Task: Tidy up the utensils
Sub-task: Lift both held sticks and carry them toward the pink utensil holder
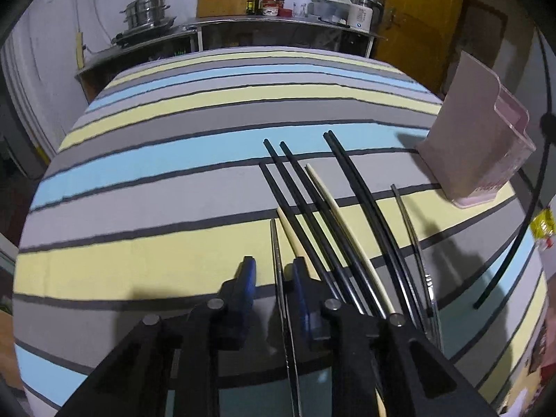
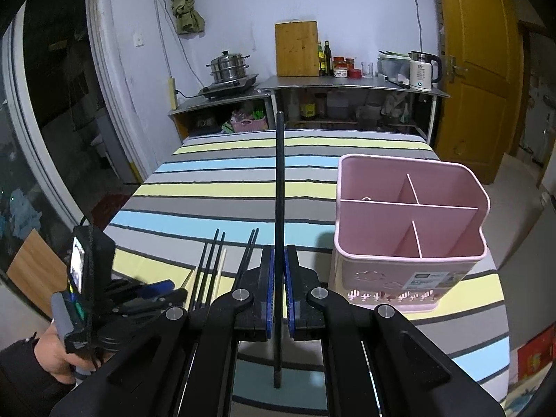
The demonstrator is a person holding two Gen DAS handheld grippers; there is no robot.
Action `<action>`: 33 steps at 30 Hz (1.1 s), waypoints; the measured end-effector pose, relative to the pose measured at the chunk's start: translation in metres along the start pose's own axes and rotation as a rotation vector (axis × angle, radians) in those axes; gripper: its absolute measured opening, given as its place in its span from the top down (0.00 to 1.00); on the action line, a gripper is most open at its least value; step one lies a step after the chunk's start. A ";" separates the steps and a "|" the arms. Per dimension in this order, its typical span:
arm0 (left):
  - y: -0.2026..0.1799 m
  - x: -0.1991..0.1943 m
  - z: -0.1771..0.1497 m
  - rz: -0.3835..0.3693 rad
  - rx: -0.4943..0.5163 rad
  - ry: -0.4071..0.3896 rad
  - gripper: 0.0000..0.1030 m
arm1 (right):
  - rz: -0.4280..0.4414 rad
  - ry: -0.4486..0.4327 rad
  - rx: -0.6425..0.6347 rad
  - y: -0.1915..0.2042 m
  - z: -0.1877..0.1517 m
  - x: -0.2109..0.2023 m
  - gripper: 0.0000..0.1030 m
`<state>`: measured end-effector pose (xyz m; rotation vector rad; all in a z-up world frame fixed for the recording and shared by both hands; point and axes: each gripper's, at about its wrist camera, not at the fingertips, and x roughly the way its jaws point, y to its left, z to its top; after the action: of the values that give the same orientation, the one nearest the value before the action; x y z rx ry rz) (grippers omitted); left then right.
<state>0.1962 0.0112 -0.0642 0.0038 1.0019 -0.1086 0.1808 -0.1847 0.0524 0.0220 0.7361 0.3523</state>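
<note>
Several chopsticks lie side by side on the striped tablecloth: black ones (image 1: pixel 302 205), pale wooden ones (image 1: pixel 338 222) and thin metal ones (image 1: pixel 413 239). My left gripper (image 1: pixel 270 274) is open and low over the cloth, with a metal chopstick (image 1: pixel 278 264) lying between its blue pads. My right gripper (image 2: pixel 278 260) is shut on a black chopstick (image 2: pixel 279 187) held above the table, left of the pink utensil holder (image 2: pixel 410 229). The holder has three empty compartments. It also shows in the left wrist view (image 1: pixel 465 139). The held chopstick shows at the right of that view (image 1: pixel 510 253).
The striped tablecloth (image 2: pixel 208 187) covers the table. Behind it stands a metal counter (image 2: pixel 347 83) with a steamer pot (image 2: pixel 229 66), bottles, jars, a kettle (image 2: pixel 422 69) and a cutting board. A yellow door (image 2: pixel 476 69) is at the right.
</note>
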 end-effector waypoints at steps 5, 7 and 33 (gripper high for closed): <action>0.003 -0.009 0.003 -0.025 -0.009 -0.008 0.96 | -0.001 -0.012 0.008 -0.002 0.001 -0.007 0.94; 0.006 -0.022 0.005 -0.045 -0.023 -0.035 0.96 | -0.002 -0.020 0.014 -0.004 0.001 -0.011 0.94; -0.049 -0.200 0.104 -0.343 0.046 -0.350 0.96 | -0.022 -0.192 0.062 -0.037 0.040 -0.088 0.94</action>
<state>0.1723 -0.0249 0.1619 -0.1418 0.6426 -0.4318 0.1578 -0.2434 0.1346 0.1051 0.5570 0.3020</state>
